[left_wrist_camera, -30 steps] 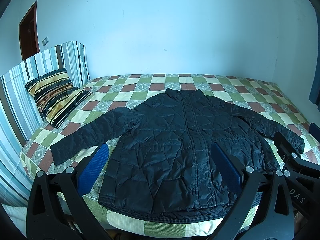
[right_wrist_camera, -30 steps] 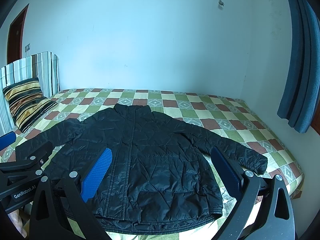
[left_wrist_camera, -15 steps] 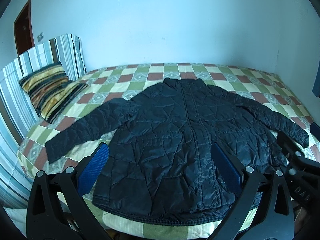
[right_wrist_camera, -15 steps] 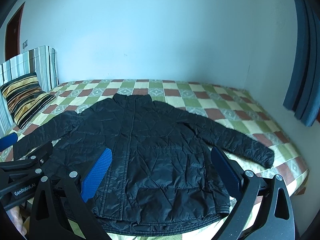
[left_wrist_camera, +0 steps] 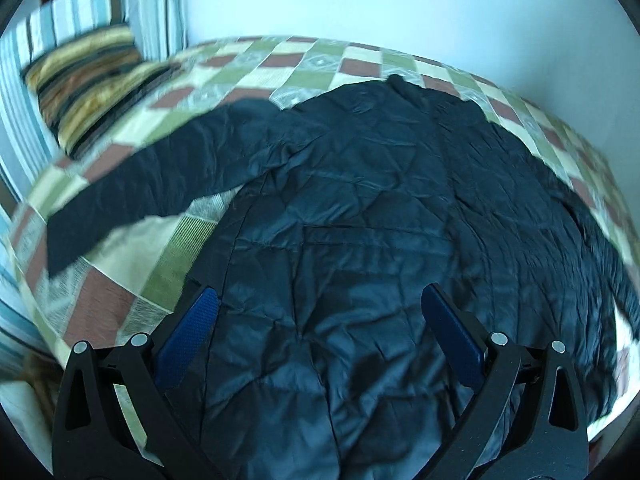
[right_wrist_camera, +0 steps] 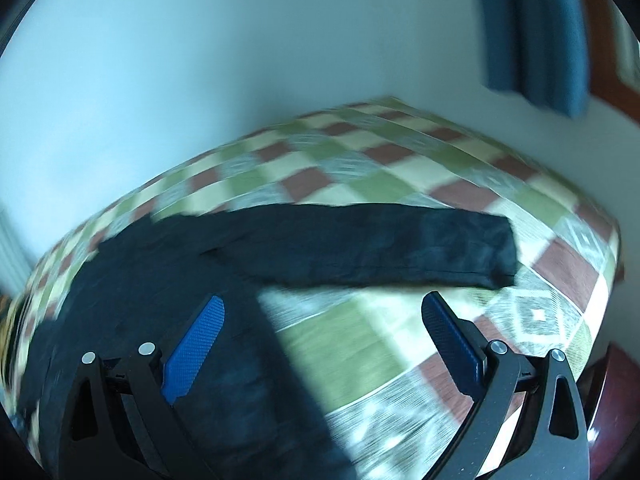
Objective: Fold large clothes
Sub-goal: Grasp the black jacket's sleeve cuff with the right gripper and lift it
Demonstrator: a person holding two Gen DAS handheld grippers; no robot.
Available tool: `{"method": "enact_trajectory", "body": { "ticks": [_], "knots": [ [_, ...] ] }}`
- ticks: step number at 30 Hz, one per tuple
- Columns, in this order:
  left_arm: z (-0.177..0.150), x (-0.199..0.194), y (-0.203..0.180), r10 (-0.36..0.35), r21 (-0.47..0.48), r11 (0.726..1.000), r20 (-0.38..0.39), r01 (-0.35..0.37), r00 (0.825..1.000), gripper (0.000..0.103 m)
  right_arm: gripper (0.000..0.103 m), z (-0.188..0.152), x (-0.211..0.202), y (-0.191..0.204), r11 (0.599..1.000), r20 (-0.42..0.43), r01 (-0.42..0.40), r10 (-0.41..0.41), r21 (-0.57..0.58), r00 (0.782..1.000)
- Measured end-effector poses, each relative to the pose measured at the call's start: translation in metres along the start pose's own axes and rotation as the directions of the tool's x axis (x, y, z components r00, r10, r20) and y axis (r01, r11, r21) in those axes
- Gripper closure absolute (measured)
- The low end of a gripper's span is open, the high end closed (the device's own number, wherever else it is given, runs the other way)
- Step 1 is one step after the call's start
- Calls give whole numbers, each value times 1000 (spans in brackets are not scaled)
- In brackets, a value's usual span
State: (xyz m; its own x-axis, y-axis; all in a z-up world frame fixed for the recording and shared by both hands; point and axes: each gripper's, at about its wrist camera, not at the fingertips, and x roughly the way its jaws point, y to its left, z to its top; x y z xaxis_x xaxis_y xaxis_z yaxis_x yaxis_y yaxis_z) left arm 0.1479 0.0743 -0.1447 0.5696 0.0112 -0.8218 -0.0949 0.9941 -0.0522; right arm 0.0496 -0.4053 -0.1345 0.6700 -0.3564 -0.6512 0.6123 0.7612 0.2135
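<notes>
A black quilted jacket lies spread flat, front up, on a bed with a checked cover. Its left sleeve stretches toward the pillow. In the right wrist view its right sleeve lies straight across the cover toward the bed's right edge. My left gripper hovers open over the jacket's lower body, nothing between its blue pads. Over the gap between the sleeve and the jacket's side, my right gripper is open too and holds nothing. Both views are blurred by motion.
A striped pillow leans on a striped headboard at the left. A pale wall runs behind the bed. A blue curtain hangs at the right. The bed's right edge drops to a dark floor.
Both grippers have dropped closer to the bed. The left now looks down on the jacket's body; the right has swung rightward toward the right sleeve. The jacket has not moved.
</notes>
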Motion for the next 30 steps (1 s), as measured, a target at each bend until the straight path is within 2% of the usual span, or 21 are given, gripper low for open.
{"method": "enact_trajectory", "body": {
  "ticks": [4,5,6,7,8,10,13,15,19,21,28,30],
  "knots": [
    [4,19,23,4,-78,997,2,-4,1000,2,6,18,34,-74,984,-9,56,-55,170,998],
    [5,24,27,15,-89,996,-1,-15,1000,2,12,21,41,-89,976,-21,68,-65,206,998],
    [5,27,30,26,-97,995,-5,-27,1000,2,34,24,49,-107,966,-35,81,-75,247,997],
    [6,32,33,39,-104,994,-12,-40,999,2,45,25,57,-123,952,-63,109,-95,284,993],
    [7,36,36,46,-111,993,-17,-47,999,2,49,25,62,-129,943,-85,126,-105,309,991],
    [8,43,40,53,-131,990,-27,-56,998,2,49,23,73,-151,913,-105,93,-55,397,993],
    [10,50,44,63,-146,987,-34,-68,997,2,48,13,80,-164,865,-122,46,18,499,992],
    [10,55,47,67,-156,985,-37,-72,997,2,44,6,86,-164,850,-134,31,47,526,990],
    [10,63,49,79,-163,983,-51,-86,996,2,43,-5,105,-169,815,-152,7,100,579,983],
    [9,65,49,92,-159,982,-56,-100,994,2,43,-9,104,-172,787,-136,-11,121,616,983],
    [7,74,52,122,-157,979,-81,-134,989,2,43,-18,99,-174,731,-89,-73,180,678,980],
    [6,75,53,130,-159,977,-82,-142,988,2,43,-22,97,-169,729,-83,-94,202,678,976]
  ]
}}
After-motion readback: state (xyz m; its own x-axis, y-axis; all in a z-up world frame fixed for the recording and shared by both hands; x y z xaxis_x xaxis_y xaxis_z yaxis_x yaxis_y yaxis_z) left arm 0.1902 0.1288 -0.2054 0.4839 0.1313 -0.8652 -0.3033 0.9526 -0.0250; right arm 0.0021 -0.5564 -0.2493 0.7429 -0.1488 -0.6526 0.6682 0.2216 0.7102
